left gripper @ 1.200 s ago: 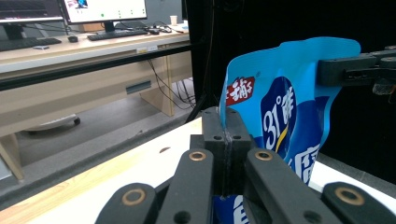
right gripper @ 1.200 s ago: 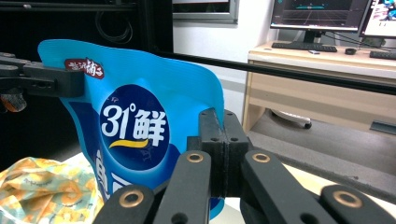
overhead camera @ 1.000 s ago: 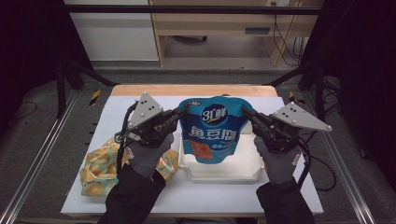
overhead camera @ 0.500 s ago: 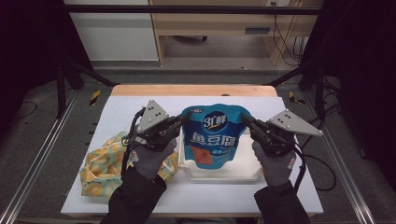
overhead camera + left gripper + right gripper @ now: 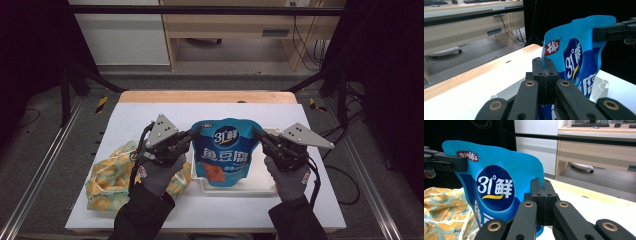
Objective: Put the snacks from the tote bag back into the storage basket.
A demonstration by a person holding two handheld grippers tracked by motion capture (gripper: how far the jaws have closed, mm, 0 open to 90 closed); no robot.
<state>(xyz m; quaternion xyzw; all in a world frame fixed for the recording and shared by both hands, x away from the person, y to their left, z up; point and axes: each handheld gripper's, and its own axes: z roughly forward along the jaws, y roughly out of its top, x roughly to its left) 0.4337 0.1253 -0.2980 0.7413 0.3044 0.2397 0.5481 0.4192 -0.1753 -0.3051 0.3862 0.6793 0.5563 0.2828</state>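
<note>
The left claw [image 5: 192, 136] and the right claw [image 5: 257, 135] each pinch a top corner of the shiny blue snack bag [image 5: 224, 152]. It hangs upright between them, just over the white foam tray [image 5: 260, 182] mid-worktop.

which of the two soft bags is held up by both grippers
The blue snack pouch, pinched at its top corners over the white tray; the orange-patterned bag lies untouched.

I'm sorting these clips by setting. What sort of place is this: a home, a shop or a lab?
Most likely a lab or office workroom: a white work table ringed by a dark metal frame, wooden desks behind with trailing cables, and keyboards on them.
</note>
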